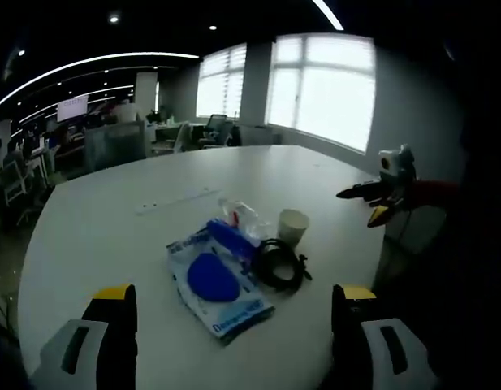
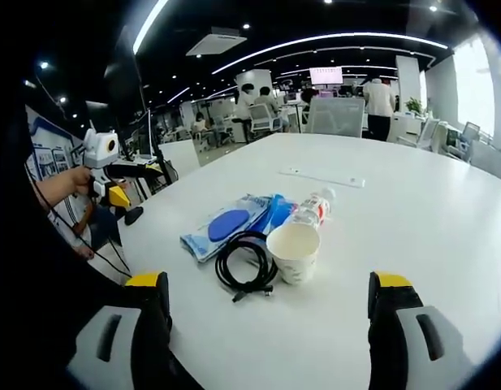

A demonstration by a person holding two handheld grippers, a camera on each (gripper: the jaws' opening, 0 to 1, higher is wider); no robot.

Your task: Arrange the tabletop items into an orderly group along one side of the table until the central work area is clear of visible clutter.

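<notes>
On the white tabletop (image 2: 412, 211), mid-frame in the right gripper view, lie a blue packet (image 2: 230, 223), a coiled black cable (image 2: 246, 268), a paper cup (image 2: 294, 252) and a toppled plastic bottle (image 2: 313, 209), all clustered. Left gripper (image 1: 231, 305) and right gripper (image 2: 268, 292) both gape wide, empty.

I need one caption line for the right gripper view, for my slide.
Open right gripper facing a paper cup, coiled black cable, plastic bottle and blue packet on a white table.
</notes>
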